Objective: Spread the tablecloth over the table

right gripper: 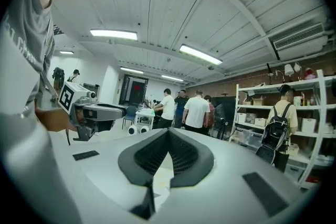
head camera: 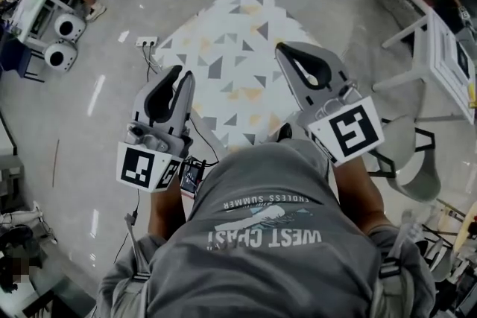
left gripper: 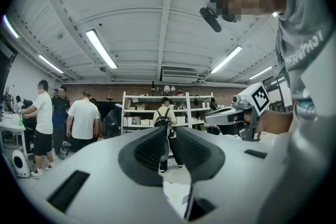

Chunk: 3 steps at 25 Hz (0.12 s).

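The tablecloth [head camera: 231, 63], white with grey and yellow triangles, lies spread flat over the table below me in the head view. Both grippers hang level above its near edge, apart from it. My left gripper [head camera: 179, 73] is at the cloth's left side. In the left gripper view its jaws [left gripper: 170, 128] stand a narrow gap apart with nothing between them. My right gripper [head camera: 283, 50] is over the cloth's right side. In the right gripper view its tips [right gripper: 168, 130] meet and hold nothing. A pale bit of the cloth [right gripper: 164, 168] shows below the pads.
A white frame table [head camera: 440, 48] and a grey chair [head camera: 414, 160] stand to the right. On the floor at left lie a power strip [head camera: 146, 42] and two round white devices [head camera: 63, 41]. Several people [left gripper: 84, 120] stand by shelving [left gripper: 157, 107] across the room.
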### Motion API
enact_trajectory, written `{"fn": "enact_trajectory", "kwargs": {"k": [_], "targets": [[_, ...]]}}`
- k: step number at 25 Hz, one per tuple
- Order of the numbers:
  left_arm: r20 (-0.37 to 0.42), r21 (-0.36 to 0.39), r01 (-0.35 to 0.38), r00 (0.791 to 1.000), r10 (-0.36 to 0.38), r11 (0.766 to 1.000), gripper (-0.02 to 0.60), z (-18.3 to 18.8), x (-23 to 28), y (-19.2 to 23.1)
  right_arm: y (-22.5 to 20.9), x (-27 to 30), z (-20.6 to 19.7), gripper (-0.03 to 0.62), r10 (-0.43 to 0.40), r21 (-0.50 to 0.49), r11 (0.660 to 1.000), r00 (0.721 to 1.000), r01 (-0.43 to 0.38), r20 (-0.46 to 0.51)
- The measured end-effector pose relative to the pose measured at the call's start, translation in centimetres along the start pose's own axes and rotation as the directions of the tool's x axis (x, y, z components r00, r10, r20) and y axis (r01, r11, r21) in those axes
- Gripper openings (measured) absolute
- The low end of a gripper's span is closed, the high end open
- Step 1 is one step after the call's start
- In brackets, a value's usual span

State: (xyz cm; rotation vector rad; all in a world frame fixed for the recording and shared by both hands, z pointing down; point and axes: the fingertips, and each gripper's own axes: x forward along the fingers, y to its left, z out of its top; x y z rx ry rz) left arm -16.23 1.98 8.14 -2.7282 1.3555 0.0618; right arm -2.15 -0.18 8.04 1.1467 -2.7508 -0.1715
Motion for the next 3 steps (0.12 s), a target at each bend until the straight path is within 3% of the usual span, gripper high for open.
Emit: {"fn": "enact_trajectory", "kwargs": {"k": [3], "targets": [[-0.009,-0.006,-0.004,1.0,0.003,1.0,0.066,-0.34,-0.28,-0.17,0.07,-0.78,-0.72,0.008,0.008,-0.003,1.0,1.0,-0.008,-0.025]]}}
